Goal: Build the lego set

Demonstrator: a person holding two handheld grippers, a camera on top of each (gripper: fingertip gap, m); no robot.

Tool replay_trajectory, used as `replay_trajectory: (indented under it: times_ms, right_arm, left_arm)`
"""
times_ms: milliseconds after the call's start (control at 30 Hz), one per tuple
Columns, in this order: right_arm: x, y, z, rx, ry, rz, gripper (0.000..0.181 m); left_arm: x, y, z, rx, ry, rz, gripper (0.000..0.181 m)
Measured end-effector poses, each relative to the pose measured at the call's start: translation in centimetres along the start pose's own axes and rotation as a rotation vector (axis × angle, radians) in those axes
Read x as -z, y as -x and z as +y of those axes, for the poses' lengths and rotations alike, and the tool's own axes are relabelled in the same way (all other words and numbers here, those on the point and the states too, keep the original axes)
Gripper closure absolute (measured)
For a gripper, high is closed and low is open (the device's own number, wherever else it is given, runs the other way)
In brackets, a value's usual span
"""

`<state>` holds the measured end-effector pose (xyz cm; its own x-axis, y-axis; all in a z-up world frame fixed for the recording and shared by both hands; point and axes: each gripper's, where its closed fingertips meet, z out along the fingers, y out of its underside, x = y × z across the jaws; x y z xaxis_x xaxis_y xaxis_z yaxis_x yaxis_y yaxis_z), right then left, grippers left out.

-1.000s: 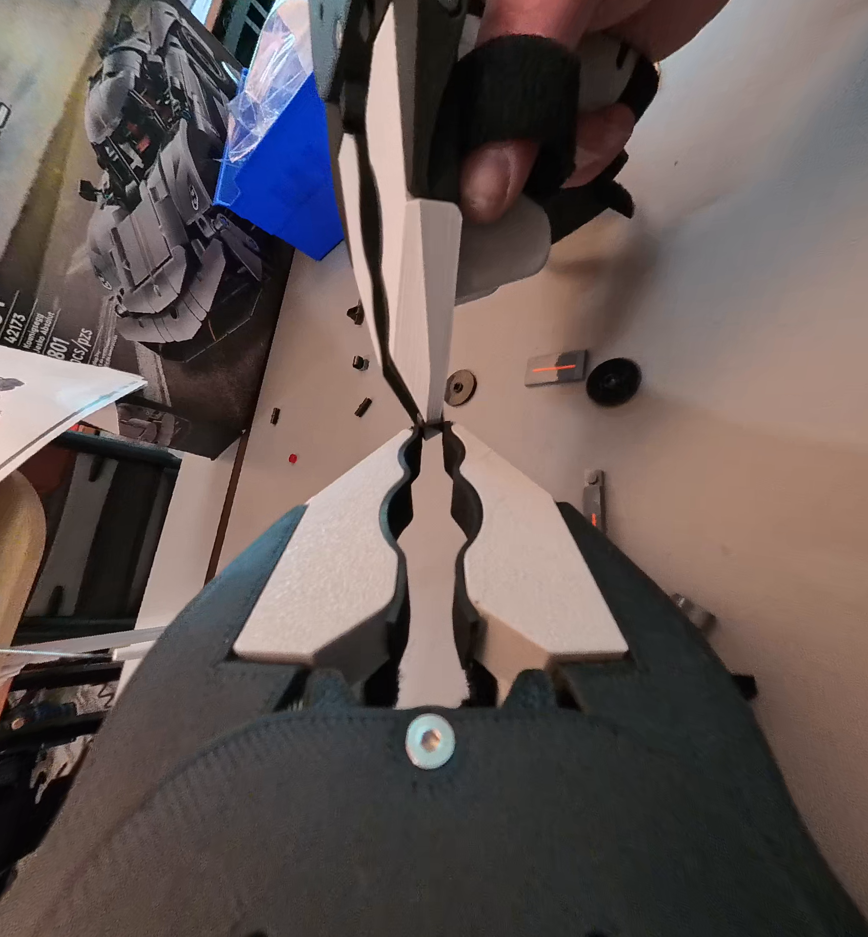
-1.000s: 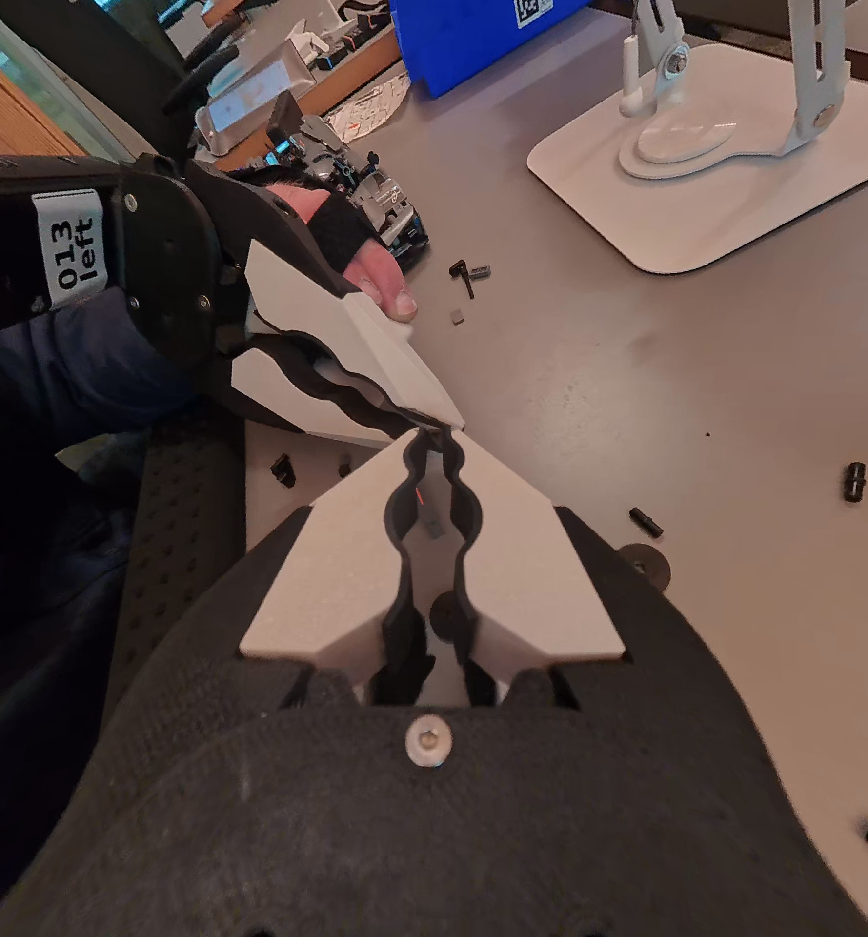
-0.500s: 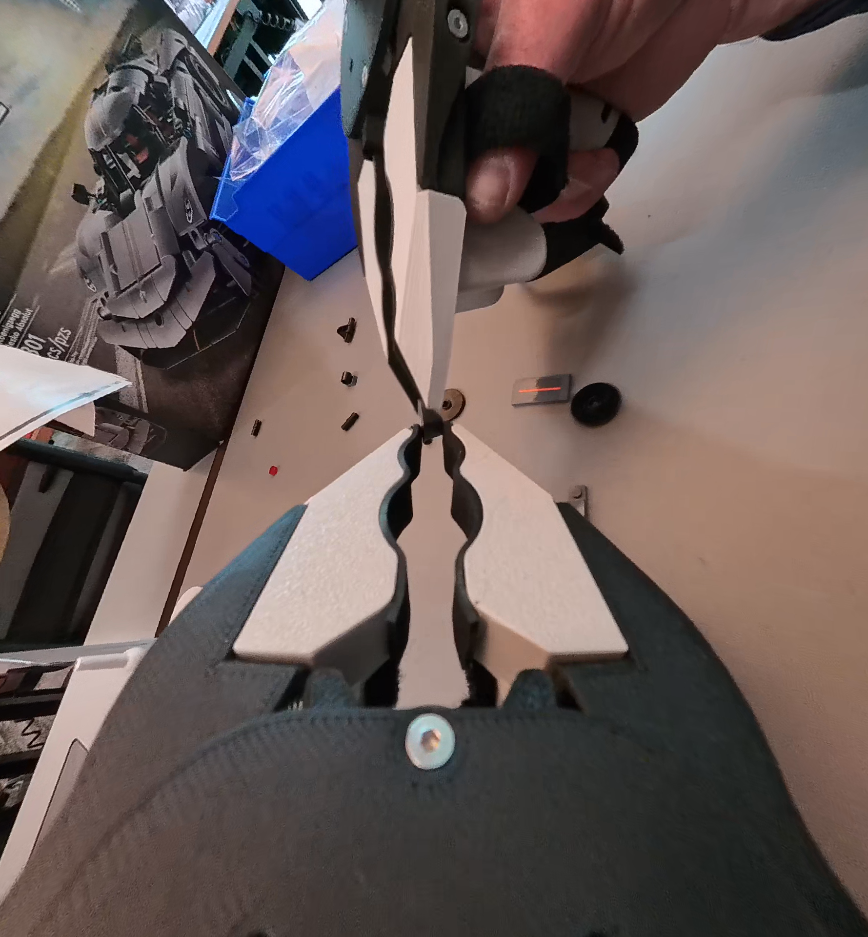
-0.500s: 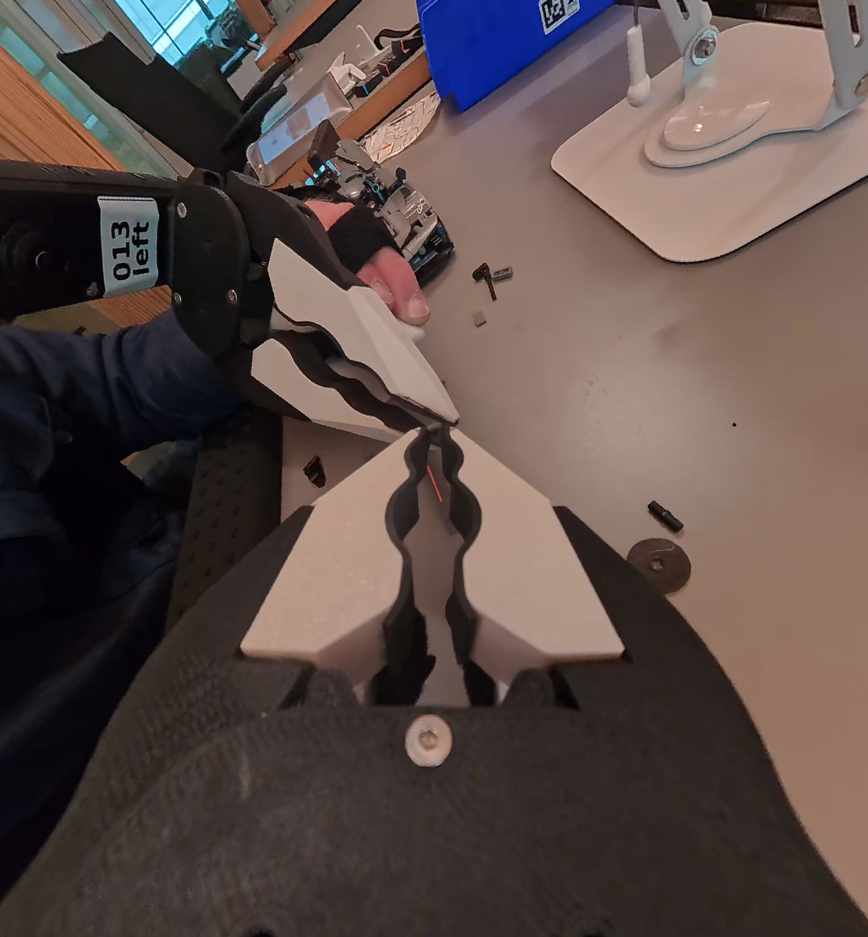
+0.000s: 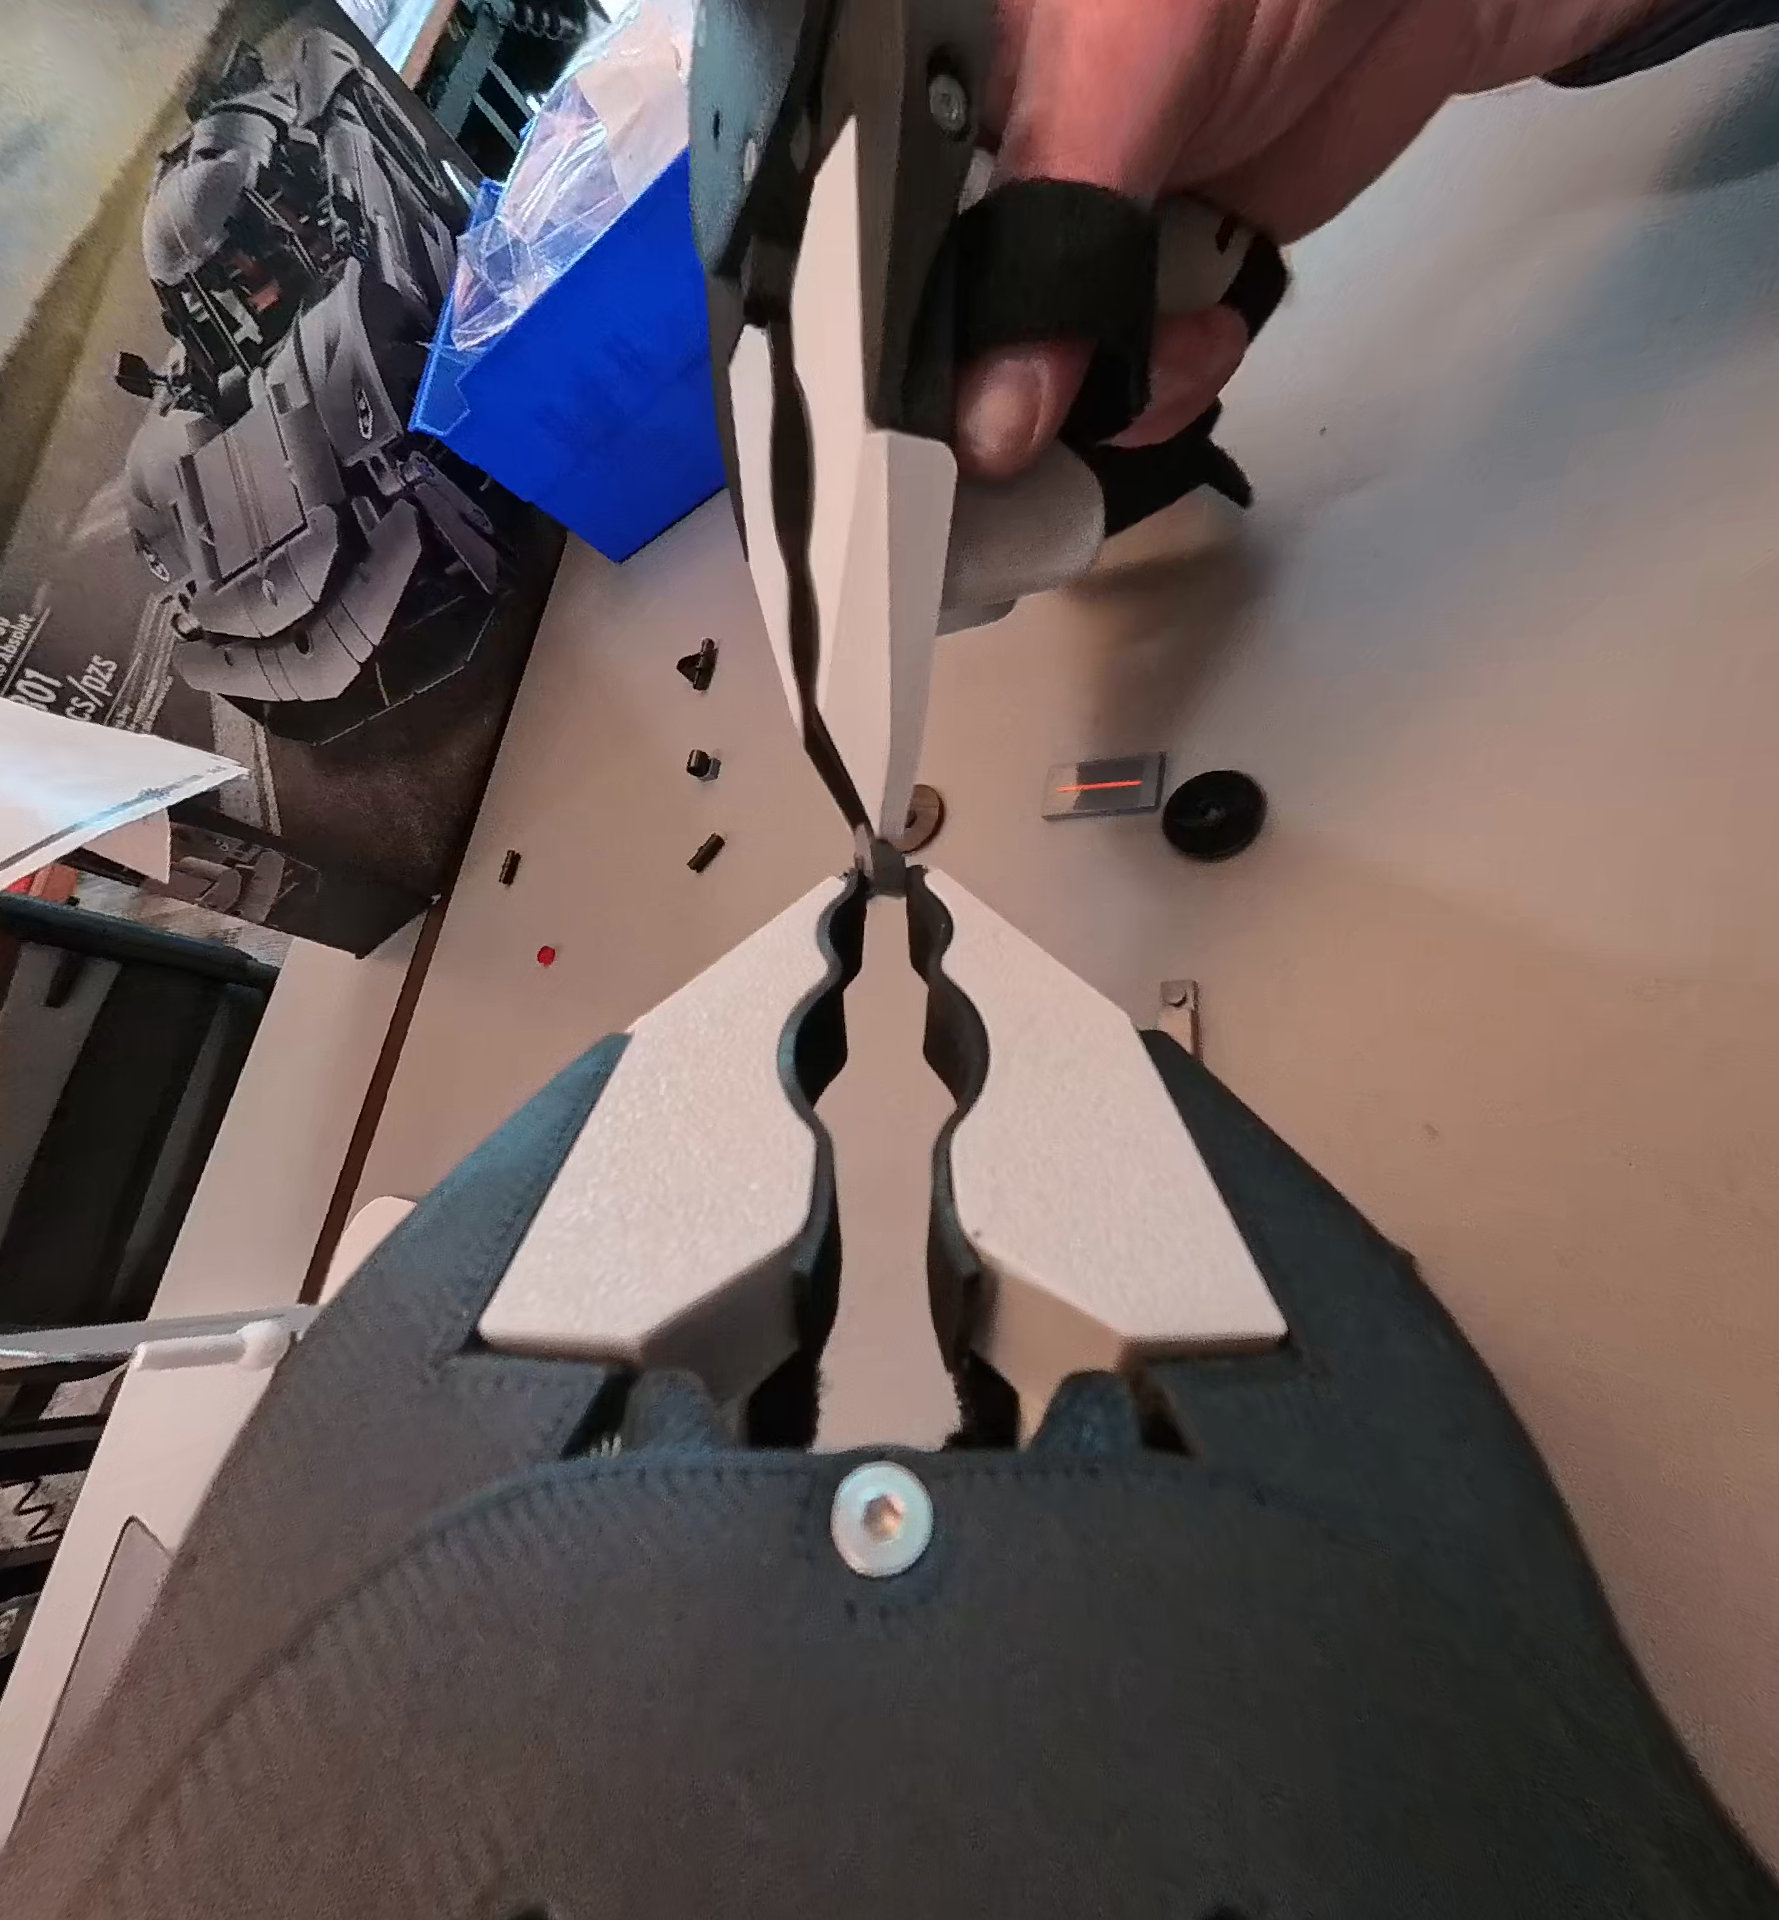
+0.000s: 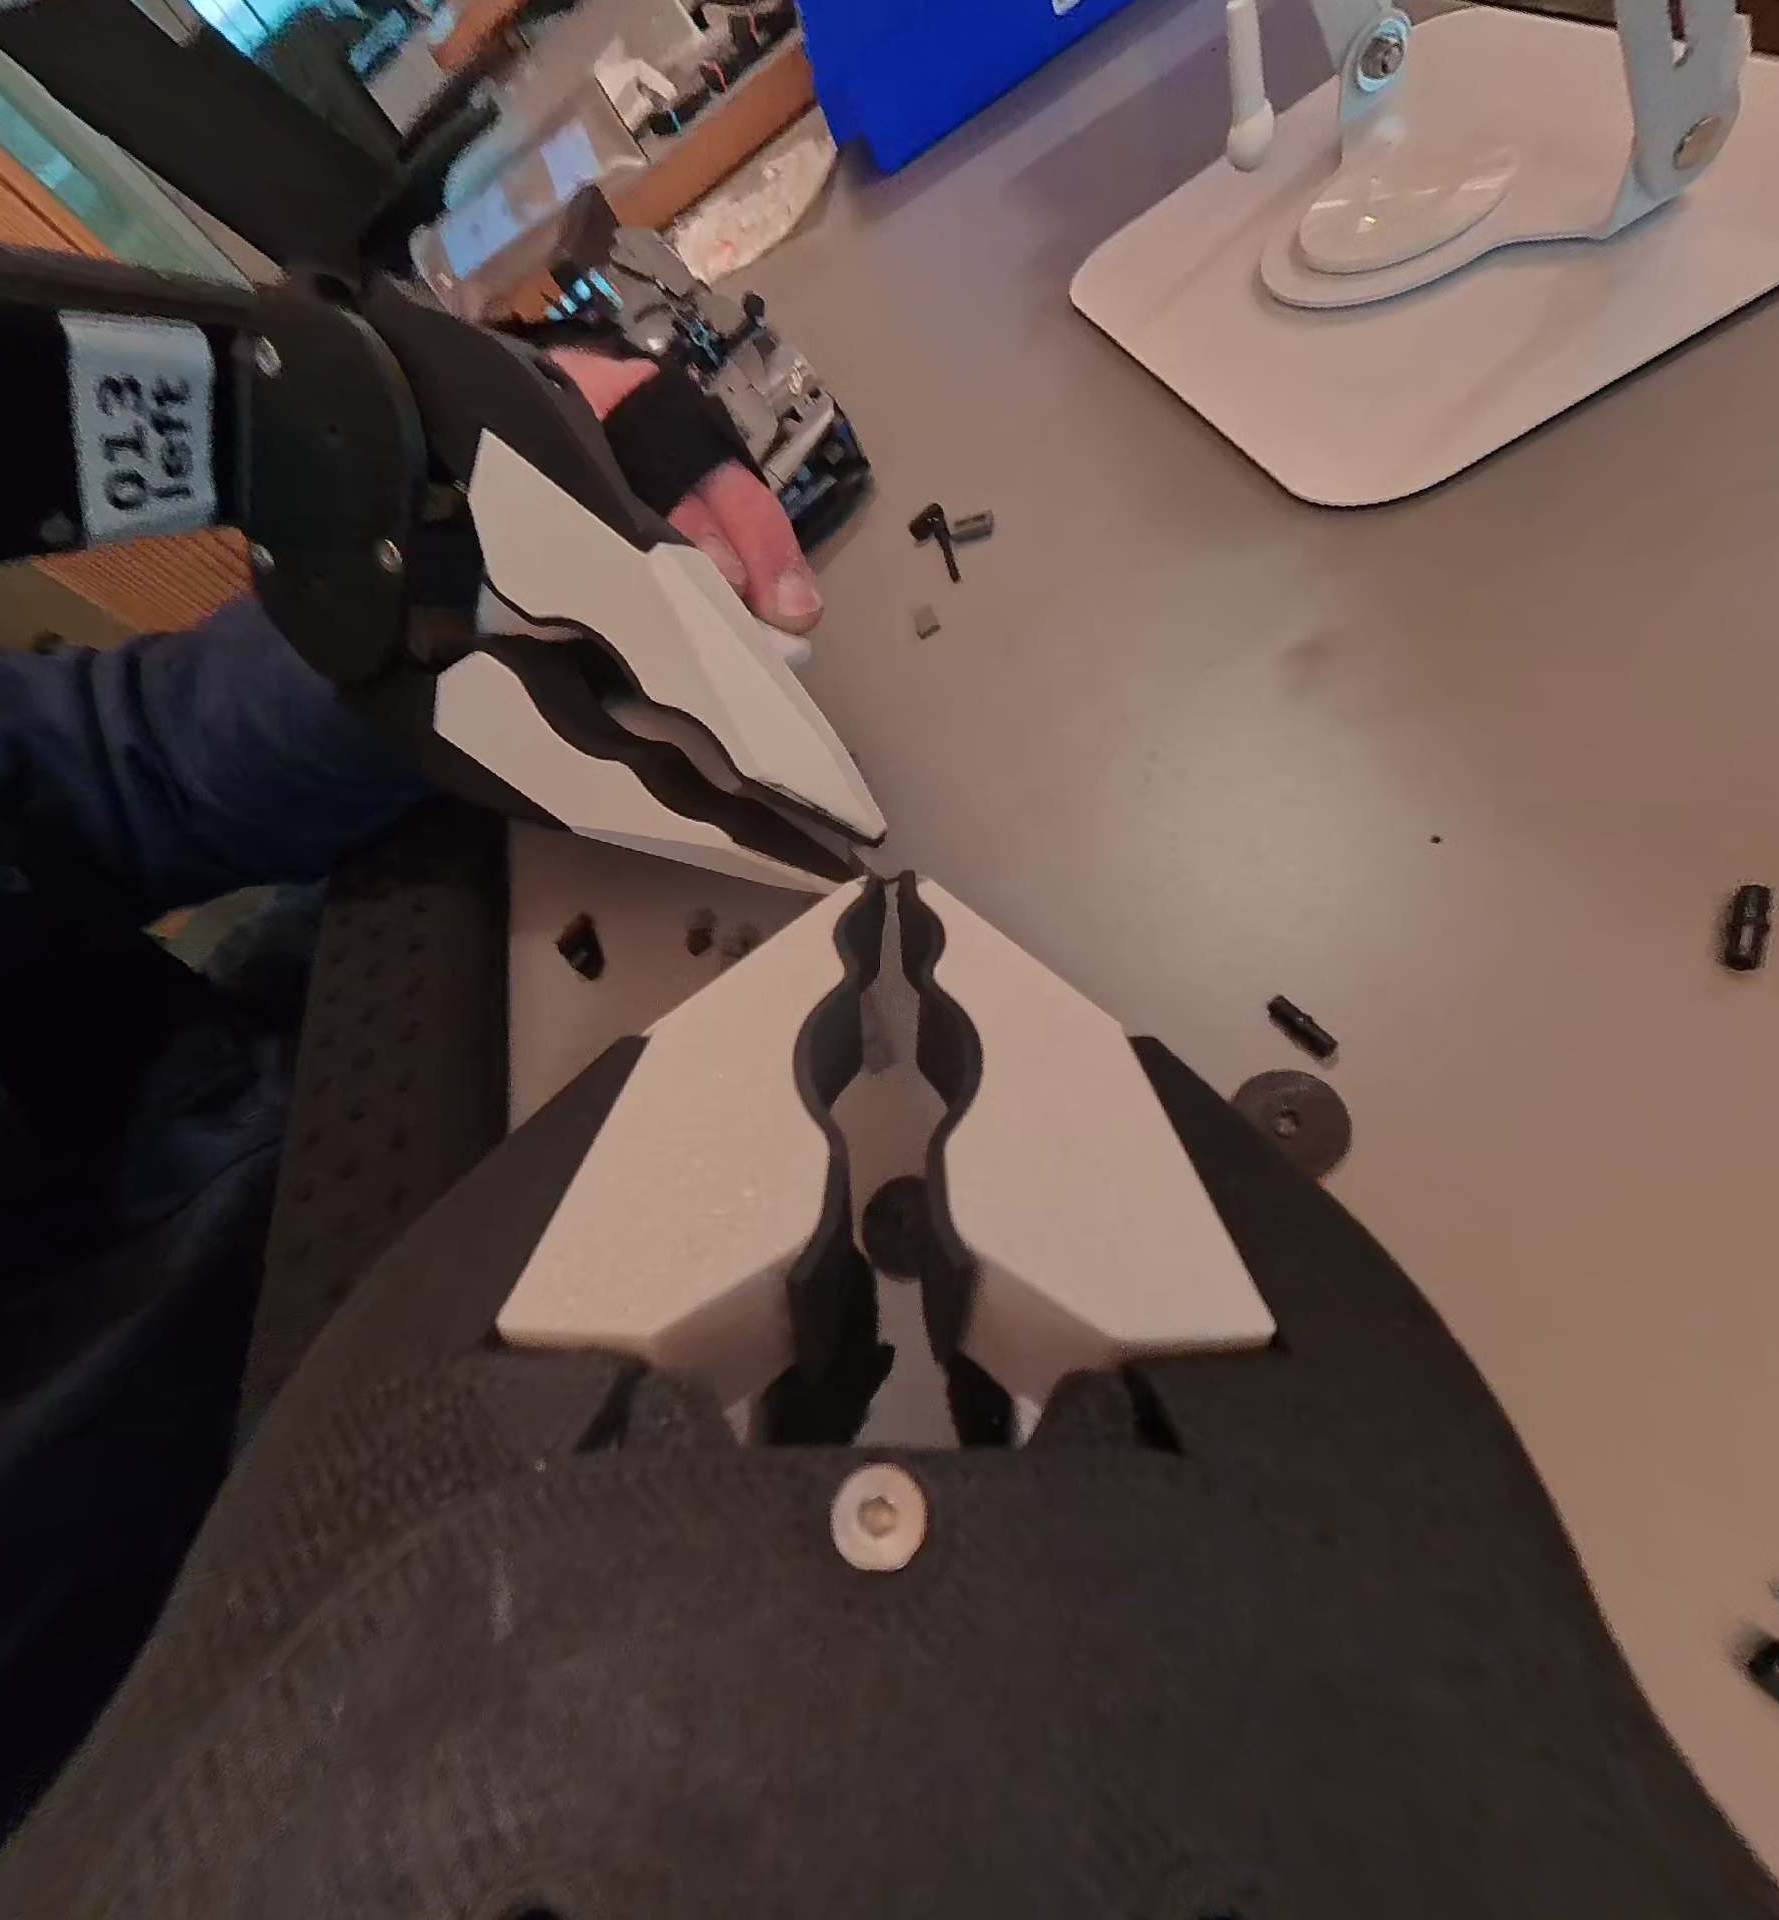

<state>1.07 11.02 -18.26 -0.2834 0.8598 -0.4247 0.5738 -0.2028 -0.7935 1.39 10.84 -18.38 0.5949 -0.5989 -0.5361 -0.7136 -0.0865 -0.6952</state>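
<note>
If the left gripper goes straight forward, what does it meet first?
The right gripper: its tips almost touch the left gripper around a small dark piece. Depth looks very short.
</note>
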Motion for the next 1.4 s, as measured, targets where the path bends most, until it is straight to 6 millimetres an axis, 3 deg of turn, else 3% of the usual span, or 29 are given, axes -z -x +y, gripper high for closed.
replay_trajectory:
  times_ms: [100, 333, 433, 667, 1100, 1300, 1400]
  right_arm:
    - [-0.1, -0.2, 0.2, 0.104, 0.042, 0.072, 0.177]
    - [-0.8, 0.0, 1.3, 0.532, 0.195, 0.248, 0.167]
    - [-1.1, -0.1, 2.2, 0.61, 0.261, 0.265, 0.163]
    - [-1.2, 0.2, 2.2, 0.767, 0.281, 0.309, 0.168]
    - [-1.6, 0.3, 2.2, 0.89, 0.298, 0.357, 0.173]
    - [-1.7, 0.3, 2.6, 0.805, 0.3, 0.307, 0.174]
    - [-1.8, -0.1, 3.7, 0.722, 0.35, 0.273, 0.174]
  left_arm:
    - [0.0, -0.2, 0.0, 0.016, -0.005, 0.018, 0.176]
    - [-0.2, -0.9, 0.5, 0.082, -0.008, 0.1, 0.176]
    - [-0.2, -1.2, 0.5, 0.095, -0.014, 0.125, 0.176]
    - [-0.2, -1.6, 0.8, 0.108, -0.009, 0.166, 0.176]
    - [-0.4, -2.2, 1.2, 0.186, -0.025, 0.252, 0.176]
    - [-0.5, -2.5, 1.3, 0.238, -0.028, 0.293, 0.176]
    - [-0.2, -3.7, 2.9, 0.251, 0.07, 0.366, 0.169]
